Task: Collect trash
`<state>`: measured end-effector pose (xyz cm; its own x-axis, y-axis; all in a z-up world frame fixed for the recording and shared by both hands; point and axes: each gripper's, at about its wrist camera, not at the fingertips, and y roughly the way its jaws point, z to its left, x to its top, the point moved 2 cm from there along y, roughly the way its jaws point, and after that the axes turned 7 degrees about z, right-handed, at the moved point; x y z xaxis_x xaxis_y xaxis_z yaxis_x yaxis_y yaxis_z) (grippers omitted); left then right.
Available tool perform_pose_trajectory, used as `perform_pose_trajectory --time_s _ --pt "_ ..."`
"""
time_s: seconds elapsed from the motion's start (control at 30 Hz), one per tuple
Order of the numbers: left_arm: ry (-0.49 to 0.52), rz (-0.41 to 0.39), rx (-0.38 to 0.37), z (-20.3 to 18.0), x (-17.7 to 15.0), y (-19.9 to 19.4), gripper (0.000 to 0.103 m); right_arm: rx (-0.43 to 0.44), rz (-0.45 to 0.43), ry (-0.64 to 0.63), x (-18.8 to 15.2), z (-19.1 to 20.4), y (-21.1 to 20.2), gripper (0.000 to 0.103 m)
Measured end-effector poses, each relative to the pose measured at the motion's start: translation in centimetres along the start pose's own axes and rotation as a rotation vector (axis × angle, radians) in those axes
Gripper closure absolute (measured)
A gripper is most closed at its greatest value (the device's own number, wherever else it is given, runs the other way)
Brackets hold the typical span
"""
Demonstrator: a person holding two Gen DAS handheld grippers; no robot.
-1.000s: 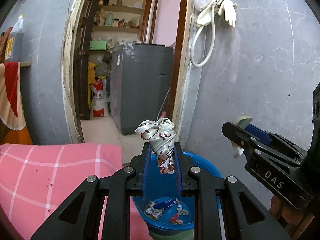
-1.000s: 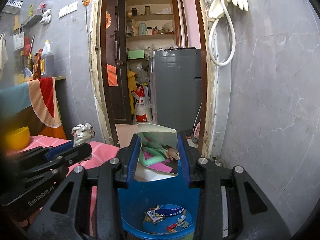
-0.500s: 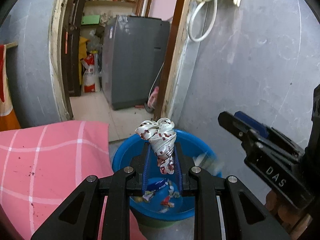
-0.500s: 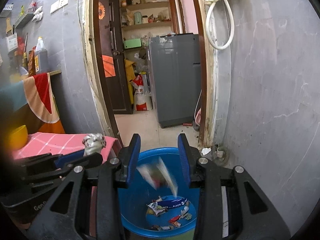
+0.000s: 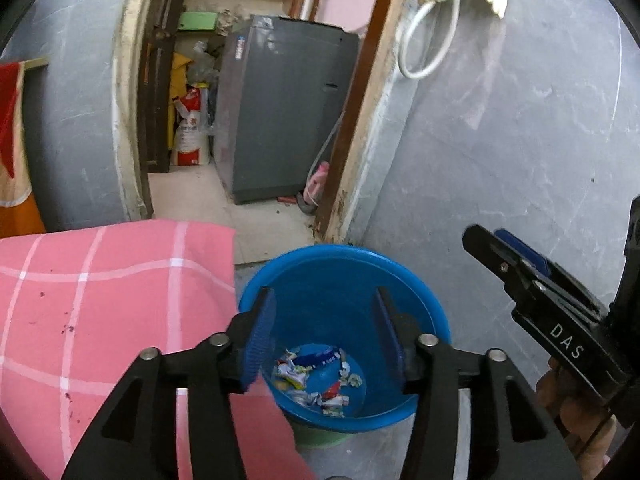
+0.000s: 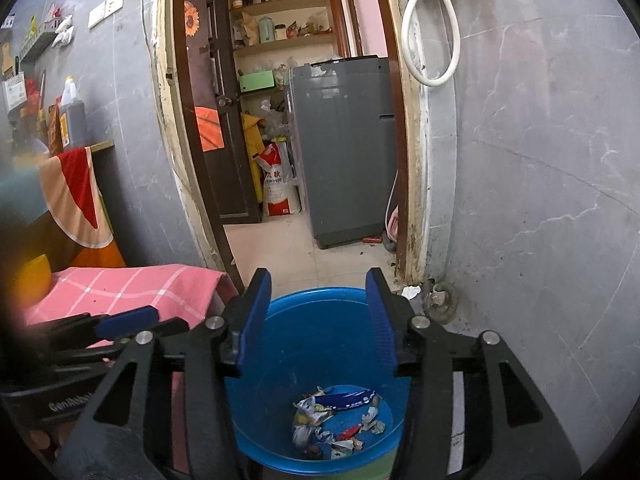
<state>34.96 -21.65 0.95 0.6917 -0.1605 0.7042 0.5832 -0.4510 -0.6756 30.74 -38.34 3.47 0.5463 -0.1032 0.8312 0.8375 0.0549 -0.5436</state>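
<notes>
A blue bucket (image 5: pixel 416 300) stands on the floor by the grey wall, with several crumpled wrappers (image 5: pixel 316 376) at its bottom. It also shows in the right wrist view (image 6: pixel 280 340), with the wrappers (image 6: pixel 336 420) inside. My left gripper (image 5: pixel 324 320) is open and empty above the bucket. My right gripper (image 6: pixel 318 304) is open and empty above the bucket too. The right gripper shows from the side in the left wrist view (image 5: pixel 532 276); the left gripper shows at the lower left of the right wrist view (image 6: pixel 124 320).
A pink checked cloth (image 5: pixel 100 288) covers a surface left of the bucket. Beyond, a doorway opens to a grey washing machine (image 5: pixel 280 112) and a sack (image 5: pixel 192 136). A white hose (image 5: pixel 428 40) hangs on the grey wall at right.
My right gripper opened and dropped its folded paper into the bucket. Then my left gripper opened and let go of the crumpled white wrapper. Both tilted down over the bucket.
</notes>
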Motion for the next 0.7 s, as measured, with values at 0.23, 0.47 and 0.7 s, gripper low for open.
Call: perform_pose_trajectory --time_s 0.23,0.47,0.7 --pt "-0.041 -0.077 0.042 1.5 0.5 -2.9 0.040 0.002 -0.029 0.010 0.1 0.0 -0.7 0.039" --pt "-0.075 -0.133 0.092 3.0 0.2 -5.4 0.017 -0.001 -0.061 0.007 0.2 0.6 -1.6 0.023" --pt "-0.094 -0.163 0.126 3.7 -0.8 -7.1 0.007 0.014 -0.068 0.009 -0.1 1.1 -2.4 0.005"
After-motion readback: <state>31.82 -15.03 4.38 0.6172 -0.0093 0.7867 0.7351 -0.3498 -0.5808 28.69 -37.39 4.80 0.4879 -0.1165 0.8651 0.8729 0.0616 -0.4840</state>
